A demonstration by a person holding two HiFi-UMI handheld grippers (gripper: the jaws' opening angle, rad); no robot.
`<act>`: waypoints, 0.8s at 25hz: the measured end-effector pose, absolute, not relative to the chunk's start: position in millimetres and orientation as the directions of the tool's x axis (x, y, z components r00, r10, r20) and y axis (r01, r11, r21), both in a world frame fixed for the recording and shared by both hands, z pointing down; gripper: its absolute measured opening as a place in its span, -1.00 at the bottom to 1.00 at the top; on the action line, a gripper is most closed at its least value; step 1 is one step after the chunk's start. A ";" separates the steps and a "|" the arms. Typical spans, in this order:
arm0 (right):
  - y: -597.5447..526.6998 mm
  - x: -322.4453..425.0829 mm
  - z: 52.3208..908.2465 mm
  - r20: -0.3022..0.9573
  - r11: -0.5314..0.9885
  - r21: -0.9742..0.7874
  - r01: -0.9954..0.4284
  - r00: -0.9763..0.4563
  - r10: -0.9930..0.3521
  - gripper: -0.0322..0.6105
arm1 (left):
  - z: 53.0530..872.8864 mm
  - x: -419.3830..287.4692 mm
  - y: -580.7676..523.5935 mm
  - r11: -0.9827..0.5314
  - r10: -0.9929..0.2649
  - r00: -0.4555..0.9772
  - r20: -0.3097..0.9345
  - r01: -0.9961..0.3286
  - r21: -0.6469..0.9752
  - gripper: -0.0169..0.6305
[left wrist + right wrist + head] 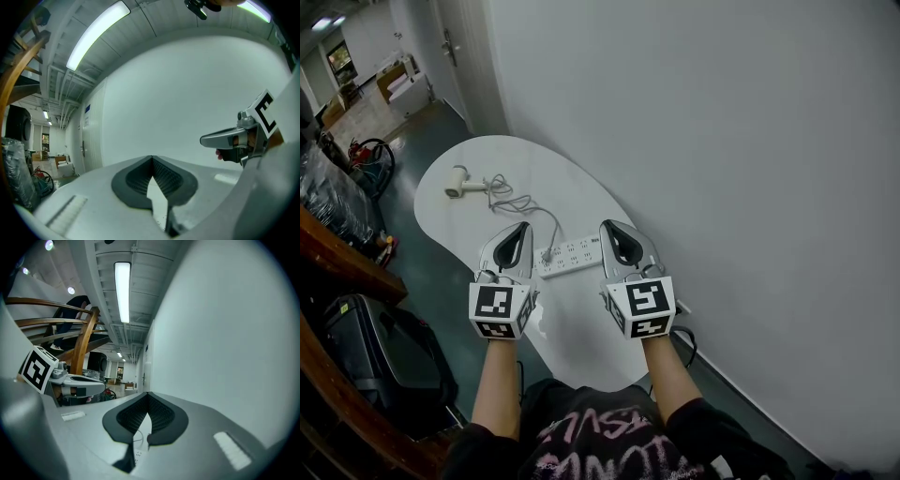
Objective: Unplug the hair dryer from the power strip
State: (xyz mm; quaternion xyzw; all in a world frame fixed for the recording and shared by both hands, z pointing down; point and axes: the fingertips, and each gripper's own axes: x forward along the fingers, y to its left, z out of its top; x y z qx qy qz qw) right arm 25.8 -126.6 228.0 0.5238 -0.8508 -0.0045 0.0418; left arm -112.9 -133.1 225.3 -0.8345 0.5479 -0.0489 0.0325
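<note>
A dark bag point(380, 342) sat on the floor at the far left, beside the white table point(534, 159). The hair dryer point(459, 183) lay on its side near the far left end of the table. Its gray cord point(520, 204) curled across the top and ran to the left end of the power strip point(572, 255).

The left gripper point(523, 225) was held up over the table, just left of the power strip. Its tip was close to the cord but did not touch it. In the left gripper view its two jaws met at the tips, and nothing was between them.

The power strip was long and white and lay flat on the table, between the two grippers.

The right gripper point(607, 225) was held up just right of the power strip. In the right gripper view its jaws were together at the tips too, with nothing held. A bit of the cord and the strip showed through the small gap below the tips.

A plain white wall point(722, 141) stood along the right side of the table.
</note>
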 end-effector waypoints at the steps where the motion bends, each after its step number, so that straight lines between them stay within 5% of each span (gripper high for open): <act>1: -124.9 25.3 227.2 0.068 0.453 0.054 -0.890 -0.450 -0.891 -0.83 | 226.5 -113.9 -131.4 -0.395 -0.919 0.392 0.050 -0.913 -0.100 -0.93; 20: -114.5 17.2 227.4 0.063 0.483 0.052 -0.874 -0.480 -0.875 -0.84 | 230.2 -124.5 -110.7 -0.360 -0.933 0.354 0.064 -0.926 -0.114 -0.93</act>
